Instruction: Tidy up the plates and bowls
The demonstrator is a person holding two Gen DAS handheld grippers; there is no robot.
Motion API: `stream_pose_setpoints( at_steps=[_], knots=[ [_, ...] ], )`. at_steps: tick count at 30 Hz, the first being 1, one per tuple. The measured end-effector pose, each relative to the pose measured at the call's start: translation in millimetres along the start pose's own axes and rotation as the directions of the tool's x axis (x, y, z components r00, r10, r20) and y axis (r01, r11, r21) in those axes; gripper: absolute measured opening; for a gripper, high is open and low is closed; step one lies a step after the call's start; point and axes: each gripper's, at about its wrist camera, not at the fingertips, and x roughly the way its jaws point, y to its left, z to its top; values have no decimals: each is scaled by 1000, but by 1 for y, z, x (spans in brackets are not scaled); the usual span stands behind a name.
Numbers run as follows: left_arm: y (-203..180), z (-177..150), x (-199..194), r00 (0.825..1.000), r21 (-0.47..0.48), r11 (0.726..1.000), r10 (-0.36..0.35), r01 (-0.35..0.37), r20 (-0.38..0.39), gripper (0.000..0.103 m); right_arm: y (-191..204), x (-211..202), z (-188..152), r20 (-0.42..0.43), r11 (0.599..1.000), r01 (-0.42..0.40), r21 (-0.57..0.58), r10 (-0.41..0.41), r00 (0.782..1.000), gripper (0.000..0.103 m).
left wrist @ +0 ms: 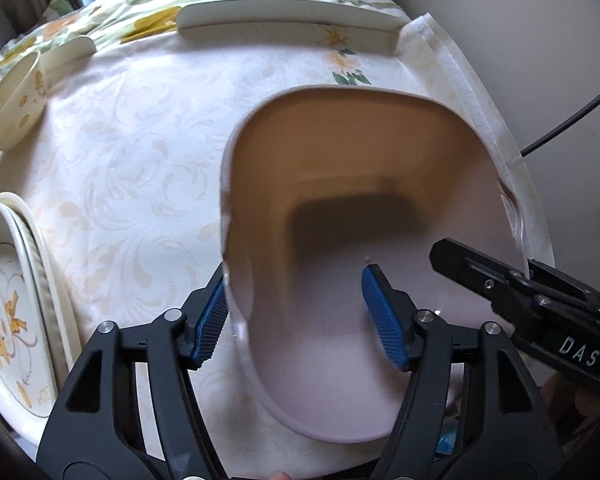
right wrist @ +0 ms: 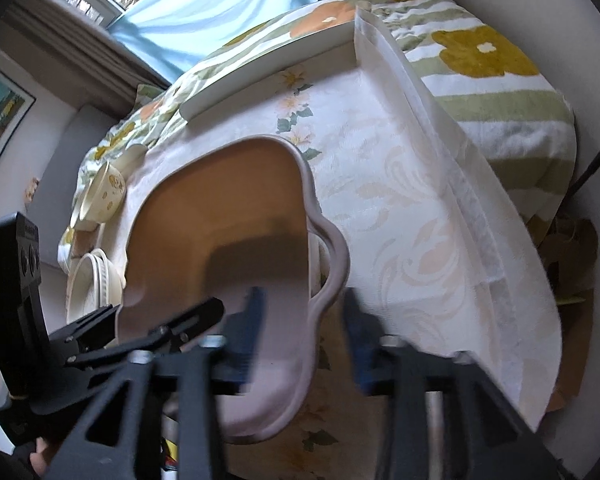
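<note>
Pink-beige deep dish (left wrist: 352,208) sits on the white patterned tablecloth (left wrist: 140,160), toward the right edge of the table. Left wrist view: my left gripper (left wrist: 296,316) straddles the dish's near left wall, one blue pad outside the rim, the other inside, jaws apart. The outer pad looks very near the rim, maybe brushing it, not pressing. My right gripper (left wrist: 512,292) comes in from the right over the dish's far-side rim. Duck-print plates (left wrist: 16,320) are stacked at left, well apart from the dish. A small printed bowl (left wrist: 24,100) stands far left; a flat white plate (left wrist: 284,20) lies at the back.

Right wrist view: my right gripper (right wrist: 304,332) straddles the dish's scalloped handle rim (right wrist: 328,264), jaws apart, nothing clamped. The view is motion-blurred, so I can't tell if the inner pad touches the wall.

Risks: both grippers are loose around the walls, so pulling away sideways could catch a pad on the rim and drag or tip the dish. It sits close to the table's right edge, and the cloth's edge is folded up there. A snag could slide cloth and dish together. Closing unevenly on the thin glazed wall could let it slip.
</note>
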Motion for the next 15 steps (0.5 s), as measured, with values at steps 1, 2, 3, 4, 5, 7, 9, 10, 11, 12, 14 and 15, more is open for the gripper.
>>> stream_pose_setpoints(
  at_steps=[1, 2, 3, 4, 5, 7, 9, 10, 11, 12, 14, 15],
  knots=[
    [1, 0, 0, 1000, -2, 1000, 1, -1, -3, 62, 0, -2, 0, 7, 1000, 1, 3, -1, 1000, 44],
    [2, 0, -1, 1000, -4, 1000, 4, -4, -3, 62, 0, -5, 0, 17, 1000, 6, 5, -6, 1000, 44],
    [4, -1, -3, 1000, -3, 1000, 7, -7, -2, 62, 1, -7, 1, 21, 1000, 8, 6, -8, 1000, 44],
    [4, -1, -6, 1000, -1, 1000, 10, -10, -1, 62, 1, -10, 1, 25, 1000, 11, 7, -11, 1000, 44],
    [4, -2, -10, 1000, 3, 1000, 15, -15, 2, 62, 2, -15, 2, 33, 1000, 16, 7, -17, 999, 44],
    [6, -4, -27, 999, 9, 1000, 28, -28, 24, 62, 5, -24, 2, 41, 1000, 30, 1, -30, 999, 44],
    [8, -6, -47, 998, 11, 999, 40, -41, 51, 62, 13, -39, 2, 55, 999, 48, -22, -47, 997, 44],
    [11, -7, -58, 996, 10, 999, 50, -51, 67, 62, 20, -50, 2, 66, 997, 56, -46, -52, 996, 44],
    [13, -8, -73, 994, 7, 998, 62, -63, 90, 62, 27, -58, 2, 75, 996, 60, -67, -55, 996, 44],
    [17, -9, -92, 989, 1, 997, 76, -77, 123, 62, 32, -64, 3, 80, 995, 60, -82, -54, 995, 44],
    [25, -11, -125, 976, -18, 994, 108, -107, 190, 68, 53, -80, 7, 93, 989, 44, -141, -30, 995, 51],
    [32, -11, -145, 963, -36, 991, 136, -132, 234, 76, 61, -84, 10, 100, 986, 38, -159, -22, 995, 70]
  ],
)
